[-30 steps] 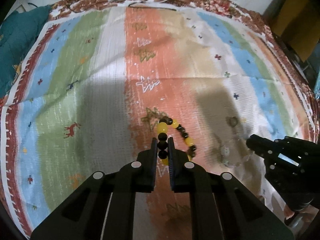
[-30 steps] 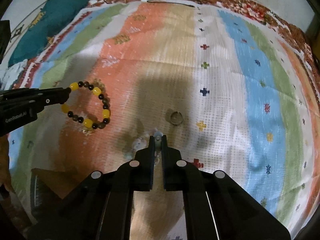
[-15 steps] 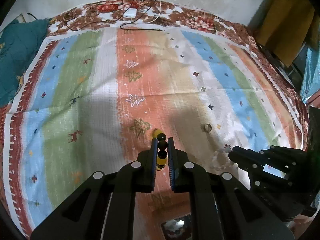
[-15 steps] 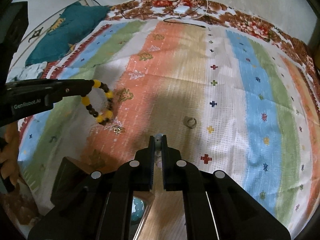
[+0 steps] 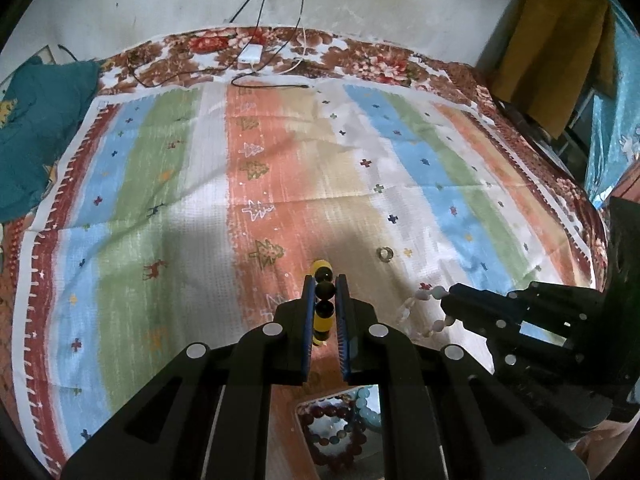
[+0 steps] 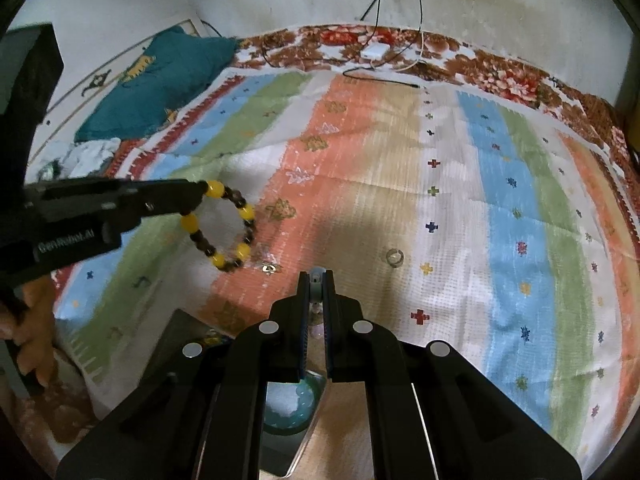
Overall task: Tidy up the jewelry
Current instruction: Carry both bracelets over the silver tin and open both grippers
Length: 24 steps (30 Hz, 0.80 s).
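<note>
Both fingers clamped: left (image 5: 324, 280) on yellow-black bracelet (image 6: 224, 224), right (image 6: 317, 280) on pale bracelet (image 5: 424, 312).

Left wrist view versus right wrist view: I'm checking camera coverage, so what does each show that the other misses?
Only the left wrist view shows the pale bead strand hanging from the right gripper, and dark red bracelets in the box below. Only the right wrist view shows the yellow-and-black bracelet as a full loop hanging from the left gripper, plus a small gold piece on the cloth. Both show the metal ring and striped cloth.
</note>
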{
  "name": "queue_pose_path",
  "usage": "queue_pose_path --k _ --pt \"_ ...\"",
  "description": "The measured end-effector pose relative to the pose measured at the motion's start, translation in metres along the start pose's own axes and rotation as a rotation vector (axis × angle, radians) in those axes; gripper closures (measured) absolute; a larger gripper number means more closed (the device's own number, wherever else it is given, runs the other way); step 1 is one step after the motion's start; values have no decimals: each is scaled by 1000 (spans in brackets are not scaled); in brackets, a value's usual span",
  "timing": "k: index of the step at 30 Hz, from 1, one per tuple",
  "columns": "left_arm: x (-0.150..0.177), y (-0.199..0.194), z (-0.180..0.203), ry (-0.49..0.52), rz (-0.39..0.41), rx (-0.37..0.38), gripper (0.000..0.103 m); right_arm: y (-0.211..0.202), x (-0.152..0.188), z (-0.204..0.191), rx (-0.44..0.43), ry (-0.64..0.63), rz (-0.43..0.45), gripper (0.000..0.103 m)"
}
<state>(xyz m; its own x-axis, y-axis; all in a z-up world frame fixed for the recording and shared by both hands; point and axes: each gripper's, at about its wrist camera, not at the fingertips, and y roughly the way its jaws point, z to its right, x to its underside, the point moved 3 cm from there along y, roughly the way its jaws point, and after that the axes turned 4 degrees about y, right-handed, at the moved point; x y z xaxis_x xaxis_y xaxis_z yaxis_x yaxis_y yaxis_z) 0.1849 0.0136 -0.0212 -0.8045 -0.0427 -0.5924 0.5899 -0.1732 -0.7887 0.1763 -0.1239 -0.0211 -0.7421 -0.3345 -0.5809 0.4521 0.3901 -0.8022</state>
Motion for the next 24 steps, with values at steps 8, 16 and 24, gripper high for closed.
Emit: queue_pose_path --k 8,16,24 --pt "10 -29 16 25 55 29 94 -25 5 -8 -45 -1 47 96" --pt "29 -46 33 54 73 60 94 -35 17 -14 -70 -16 39 96" --pt "52 -45 44 88 28 58 94 -34 31 -18 -81 -29 5 96"
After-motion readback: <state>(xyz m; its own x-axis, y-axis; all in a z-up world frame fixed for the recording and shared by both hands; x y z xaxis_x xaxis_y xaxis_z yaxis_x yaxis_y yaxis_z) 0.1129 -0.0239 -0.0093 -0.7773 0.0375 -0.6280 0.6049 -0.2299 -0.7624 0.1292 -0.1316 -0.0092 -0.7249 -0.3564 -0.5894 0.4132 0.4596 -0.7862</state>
